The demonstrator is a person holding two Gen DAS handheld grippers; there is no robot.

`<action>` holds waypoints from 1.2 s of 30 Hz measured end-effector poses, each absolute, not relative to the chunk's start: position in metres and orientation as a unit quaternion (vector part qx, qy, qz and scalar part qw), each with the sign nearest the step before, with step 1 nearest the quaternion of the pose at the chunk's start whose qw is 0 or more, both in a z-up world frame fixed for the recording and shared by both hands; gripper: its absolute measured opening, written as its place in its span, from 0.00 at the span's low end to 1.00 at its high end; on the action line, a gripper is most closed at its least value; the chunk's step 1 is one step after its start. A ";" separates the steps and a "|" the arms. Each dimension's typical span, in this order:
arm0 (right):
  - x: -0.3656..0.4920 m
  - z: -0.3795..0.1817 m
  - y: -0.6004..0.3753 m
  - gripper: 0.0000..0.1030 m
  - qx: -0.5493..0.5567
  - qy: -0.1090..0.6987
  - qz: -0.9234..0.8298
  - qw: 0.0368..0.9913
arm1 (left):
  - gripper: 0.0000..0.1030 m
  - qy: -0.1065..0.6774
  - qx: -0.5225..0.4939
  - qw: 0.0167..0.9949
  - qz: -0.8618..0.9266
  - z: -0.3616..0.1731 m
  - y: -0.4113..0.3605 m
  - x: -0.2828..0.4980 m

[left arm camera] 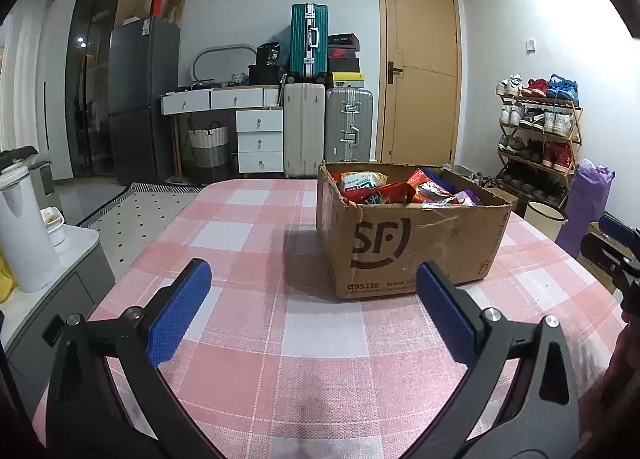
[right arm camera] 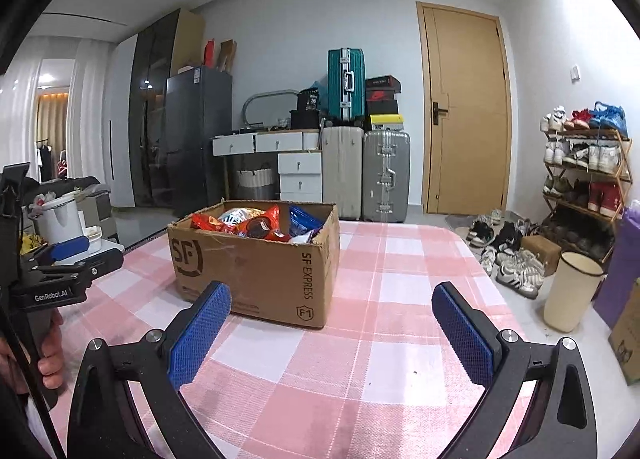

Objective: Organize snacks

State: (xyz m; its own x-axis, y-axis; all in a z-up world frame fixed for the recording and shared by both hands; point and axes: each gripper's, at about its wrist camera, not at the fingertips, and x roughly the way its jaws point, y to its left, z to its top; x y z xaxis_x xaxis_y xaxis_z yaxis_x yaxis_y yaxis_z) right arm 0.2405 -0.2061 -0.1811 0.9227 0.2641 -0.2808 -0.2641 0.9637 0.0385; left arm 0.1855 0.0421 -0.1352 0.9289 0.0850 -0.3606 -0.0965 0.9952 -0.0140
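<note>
On checked table (left arm camera: 320,339): cardboard box (left arm camera: 400,251) full w/ snack packets (left arm camera: 400,189); both tools spread, empty.

The cardboard box (left arm camera: 404,235) stands on the counter (left arm camera: 304,339), with the snack packets (left arm camera: 400,187) inside it. Behind the counter, suitcases (left arm camera: 328,127) stand against the wall, left of the door (left arm camera: 424,67). The shoe rack (left arm camera: 540,139) stands right of the door.

I see an open brown cardboard box printed with a dark SF logo (left arm camera: 404,235) standing upright on the pink-and-white checked tablecloth. It is heaped with crinkly snack packets, mostly red and orange (right arm camera: 256,225), with one blue packet (right arm camera: 302,219) toward its right side.
</note>
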 end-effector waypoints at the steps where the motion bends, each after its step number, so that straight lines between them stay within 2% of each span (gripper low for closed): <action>1: 0.242 -0.182 -0.207 0.99 0.003 0.145 0.134 0.980 | 0.99 0.181 -0.013 0.982 0.046 -0.137 0.041 0.188; 36: 0.235 -0.182 -0.212 1.00 -0.001 0.140 0.138 0.980 | 0.99 0.182 -0.010 0.982 0.040 -0.143 0.033 0.189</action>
